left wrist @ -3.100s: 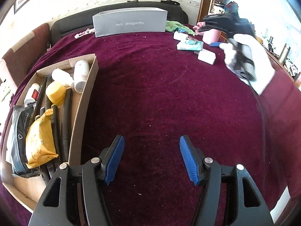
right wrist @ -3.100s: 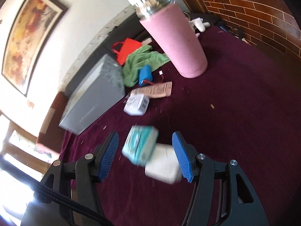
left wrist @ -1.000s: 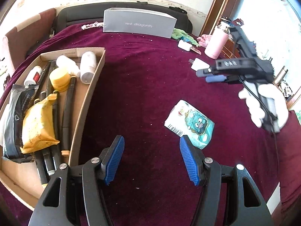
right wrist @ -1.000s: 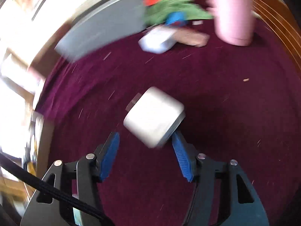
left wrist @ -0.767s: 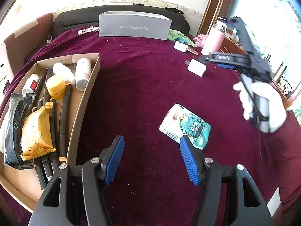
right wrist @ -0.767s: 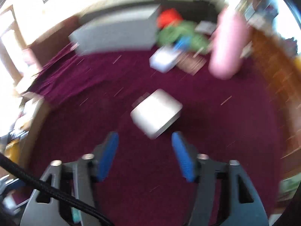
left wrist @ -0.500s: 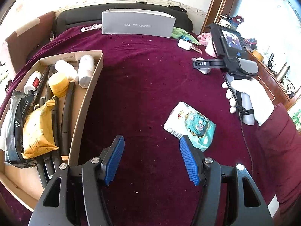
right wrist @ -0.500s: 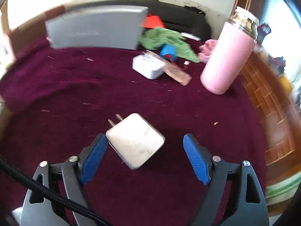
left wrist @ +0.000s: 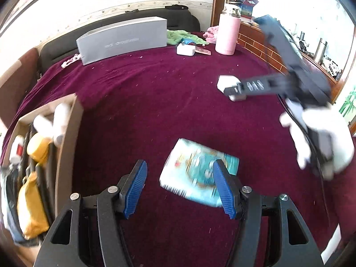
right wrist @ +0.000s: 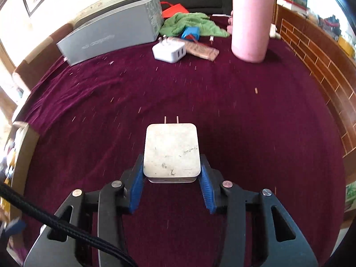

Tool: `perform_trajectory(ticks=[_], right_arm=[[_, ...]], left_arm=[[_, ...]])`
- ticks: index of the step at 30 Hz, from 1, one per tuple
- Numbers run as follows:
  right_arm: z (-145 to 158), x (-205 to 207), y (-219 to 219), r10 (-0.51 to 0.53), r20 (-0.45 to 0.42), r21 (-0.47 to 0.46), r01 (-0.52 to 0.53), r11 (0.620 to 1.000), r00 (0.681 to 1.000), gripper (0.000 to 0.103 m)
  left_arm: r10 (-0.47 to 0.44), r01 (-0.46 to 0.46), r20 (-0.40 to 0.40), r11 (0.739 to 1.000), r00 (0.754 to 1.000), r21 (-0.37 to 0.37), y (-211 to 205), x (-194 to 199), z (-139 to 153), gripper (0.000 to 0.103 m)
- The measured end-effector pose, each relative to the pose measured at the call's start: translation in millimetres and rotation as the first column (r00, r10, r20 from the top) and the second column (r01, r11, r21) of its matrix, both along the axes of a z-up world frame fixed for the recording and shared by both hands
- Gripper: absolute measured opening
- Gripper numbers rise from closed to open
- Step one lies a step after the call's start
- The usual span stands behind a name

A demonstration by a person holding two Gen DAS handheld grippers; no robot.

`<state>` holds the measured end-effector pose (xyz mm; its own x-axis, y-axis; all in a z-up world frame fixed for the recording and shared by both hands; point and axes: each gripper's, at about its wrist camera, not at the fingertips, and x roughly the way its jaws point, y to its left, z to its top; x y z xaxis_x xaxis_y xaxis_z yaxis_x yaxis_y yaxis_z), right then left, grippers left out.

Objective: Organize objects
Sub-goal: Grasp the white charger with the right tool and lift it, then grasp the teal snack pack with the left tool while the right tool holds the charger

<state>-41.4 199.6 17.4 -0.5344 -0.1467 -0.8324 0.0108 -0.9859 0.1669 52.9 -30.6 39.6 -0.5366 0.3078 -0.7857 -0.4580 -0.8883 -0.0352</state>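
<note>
1. Between the blue pads of the right gripper sits a white charger; both pads press its sides, so the tongs pinch it. Its two prongs point away from the camera, over the maroon cloth.
2. From the left wrist view, the same charger shows at the tip of the right gripper, which a white-gloved hand holds above the cloth's right side.
3. The left gripper is spread wide and holds nothing. A teal packet lies flat on the cloth between and just beyond its pads, blurred; whether the right pad touches it cannot be told.
4. At the left edge stands a cardboard tray holding white bottles, a yellow jar, a yellow pouch and dark items.
5. Far across the cloth stand a grey box and a pink flask, well apart.
6. Between them lie a second white charger, a tan packet, a blue item and a green towel, close together.
</note>
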Motion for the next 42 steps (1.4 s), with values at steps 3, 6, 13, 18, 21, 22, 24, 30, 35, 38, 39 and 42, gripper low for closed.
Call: perform_trajectory(ticks=[3,6,13,18,21,22,24,30,35,38,39,42], right_arm=[[-1.2,16.7,-1.4,0.016,-0.013,-0.023,-0.017,1.000,1.000,0.043],[-2.3,19.8,-1.9,0.014,-0.026,-0.033,-0.015,0.999,1.000,0.043],[-3.4,23.5,-5.9,0.015,-0.062,-0.005,-0.016,1.000,0.998,0.043],[-4.3,26.6,-10.9,0.003,-0.086,0.024,0.000,1.000,0.996,0.043],[-4.5,27.3,-10.3,-0.007,-0.090,0.017,0.009,1.000,0.996,0.043],[-4.5,27.6,-10.5,-0.009,-0.091,0.016,0.011,1.000,0.996,0.043],[-4.6,28.8,-9.4,-0.015,-0.092,0.004,0.016,1.000,0.996,0.043],[-5.2,32.1,-9.7,-0.022,-0.096,-0.001,0.022,1.000,0.995,0.043],[-5.4,32.6,-9.2,-0.022,-0.105,-0.002,0.022,1.000,0.994,0.043],[-5.7,32.7,-7.2,-0.026,-0.109,-0.015,0.025,1.000,0.994,0.043],[-5.9,32.7,-7.5,-0.027,-0.110,-0.015,0.025,1.000,0.994,0.043],[-6.4,32.5,-9.5,-0.026,-0.113,-0.003,0.026,1.000,0.993,0.043]], left_arm=[[0.001,-0.001,0.010,1.000,1.000,-0.025,16.0,-15.0,-8.1,0.060],[-0.013,0.015,0.042,0.999,0.999,-0.042,32.4,-17.9,-20.5,0.065],[-0.014,0.014,0.019,1.000,1.000,-0.021,35.8,-7.9,-14.6,0.034],[0.001,-0.002,0.014,0.999,1.000,0.037,14.8,-2.6,-3.3,0.015],[0.004,-0.006,0.036,0.999,0.999,0.045,6.8,-1.9,-5.6,0.015],[0.002,-0.005,0.037,0.998,0.999,0.067,3.5,-2.1,-5.6,0.015],[-0.003,-0.001,0.029,0.991,1.000,0.134,-5.3,-2.8,-2.6,0.016],[0.010,-0.015,0.039,0.993,0.999,0.120,-15.0,-2.2,-4.5,0.016],[-0.016,0.009,0.056,0.992,0.998,0.126,-13.9,6.8,-8.3,0.000],[-0.035,0.029,0.035,0.989,0.999,0.147,-16.1,17.0,-0.3,0.000],[-0.026,0.021,0.034,0.988,0.999,0.154,-19.1,17.8,1.3,0.000],[-0.002,-0.002,0.023,0.986,1.000,0.165,-32.3,19.1,5.8,0.000]])
